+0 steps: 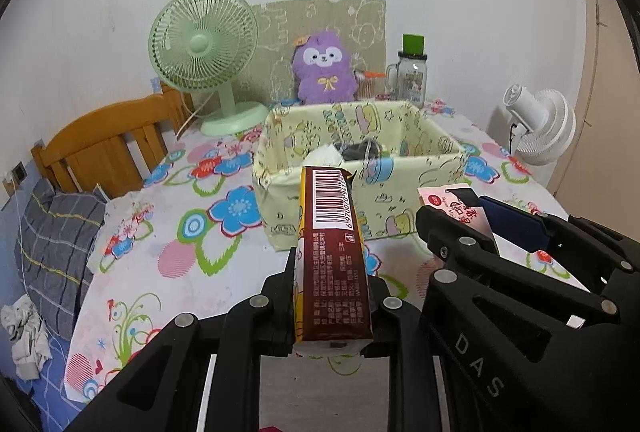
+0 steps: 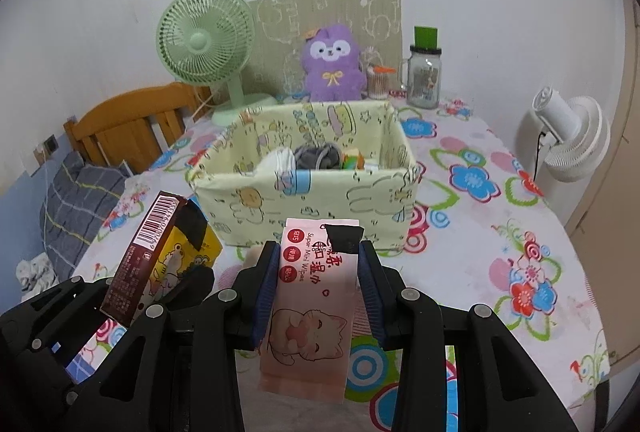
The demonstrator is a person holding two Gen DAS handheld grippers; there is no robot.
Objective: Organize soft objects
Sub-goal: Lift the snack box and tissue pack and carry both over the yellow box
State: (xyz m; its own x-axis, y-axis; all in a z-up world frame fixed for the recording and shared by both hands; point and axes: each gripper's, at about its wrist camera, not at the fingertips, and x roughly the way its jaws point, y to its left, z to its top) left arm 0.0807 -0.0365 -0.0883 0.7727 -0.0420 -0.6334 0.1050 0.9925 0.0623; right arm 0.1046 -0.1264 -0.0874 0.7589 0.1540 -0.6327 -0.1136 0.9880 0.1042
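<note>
Fingers (image 2: 267,288) pinch wipes pack (image 2: 310,312) near basket (image 2: 320,199).

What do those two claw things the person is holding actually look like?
Both are matte black plastic frames of angular, cut-out struts joined by round silver pivot bolts. The right claw has ribbed dark-blue pads lining its fingers, and white "DAS" lettering runs along its side. The left claw looks plain black. No cables or sleeves show.

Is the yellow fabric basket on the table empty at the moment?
No, the fabric basket already holds a white cloth bundle and a grey item.
</note>
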